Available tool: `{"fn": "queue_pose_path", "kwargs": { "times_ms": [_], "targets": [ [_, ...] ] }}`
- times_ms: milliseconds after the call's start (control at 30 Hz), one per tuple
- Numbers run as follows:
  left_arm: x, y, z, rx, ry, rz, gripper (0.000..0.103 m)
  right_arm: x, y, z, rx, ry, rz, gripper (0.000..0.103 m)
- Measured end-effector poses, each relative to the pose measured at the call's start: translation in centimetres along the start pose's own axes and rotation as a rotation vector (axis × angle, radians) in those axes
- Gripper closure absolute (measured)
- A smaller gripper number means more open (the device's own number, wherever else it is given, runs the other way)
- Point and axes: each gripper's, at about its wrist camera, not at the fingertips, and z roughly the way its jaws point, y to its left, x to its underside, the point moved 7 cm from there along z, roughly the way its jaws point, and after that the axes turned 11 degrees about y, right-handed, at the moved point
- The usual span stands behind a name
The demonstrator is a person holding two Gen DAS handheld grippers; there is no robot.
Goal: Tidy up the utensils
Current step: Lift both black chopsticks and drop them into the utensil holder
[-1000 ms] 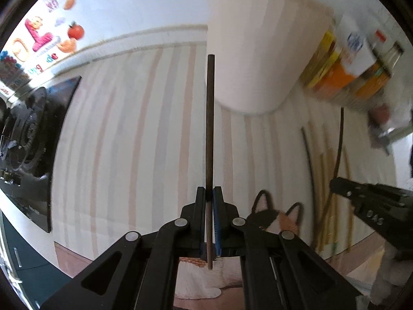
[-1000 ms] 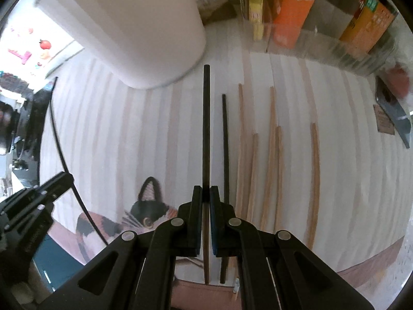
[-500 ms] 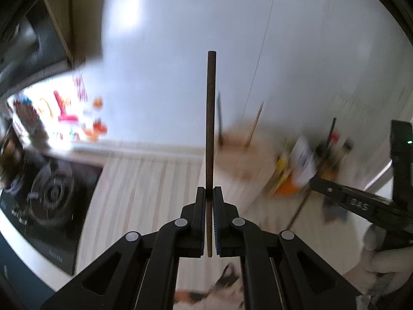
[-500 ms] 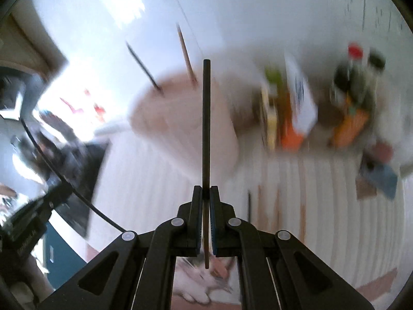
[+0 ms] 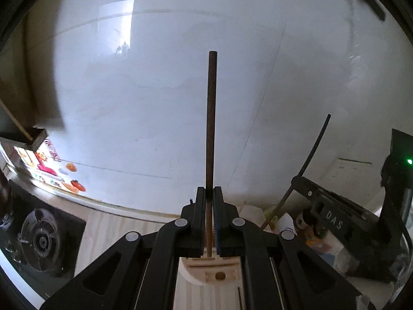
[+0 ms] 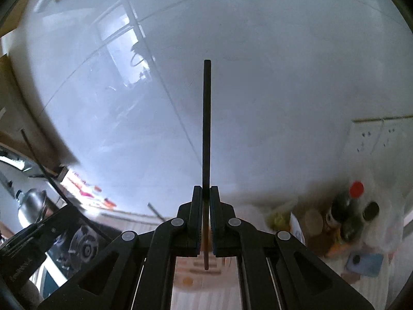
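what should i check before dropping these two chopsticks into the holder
1. Left gripper shut on the brown chopstick: ok.
2. Right gripper shut on the black chopstick: ok.
3. Both sticks standing straight between the jaws: ok.
4. Lower tip of each stick over the holder: ok, though which slot cannot be told.
5. Slots free of other sticks: cannot tell, the grippers hide most of the top.
6. Grippers apart from each other: ok.

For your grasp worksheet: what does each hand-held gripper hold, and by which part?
Left: brown chopstick, near its lower end. Right: black chopstick, likewise.
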Motion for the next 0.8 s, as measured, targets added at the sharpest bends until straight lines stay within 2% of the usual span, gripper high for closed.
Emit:
{"fn": "queue_pose_path", "kwargs": {
  "times_ms": [267,333,800],
  "targets": [
    [-0.3,0.8,5.7,-0.023,0.090,0.001,0.100,-1.0,0.5,5.1,0.018,0.022,-0.005,0.098],
    [-0.3,1.3,6.2,-0.038,0.084,0.002,0.100,-0.7,0.6,6.0,0.022,0.029,-0.013,0.098],
    [-0.5,1.6,7.2,-0.009,0.127,-0.001,0.100,0.8,1.6,8.9,0.034,0.085,-0.037,0.098]
  ]
}}
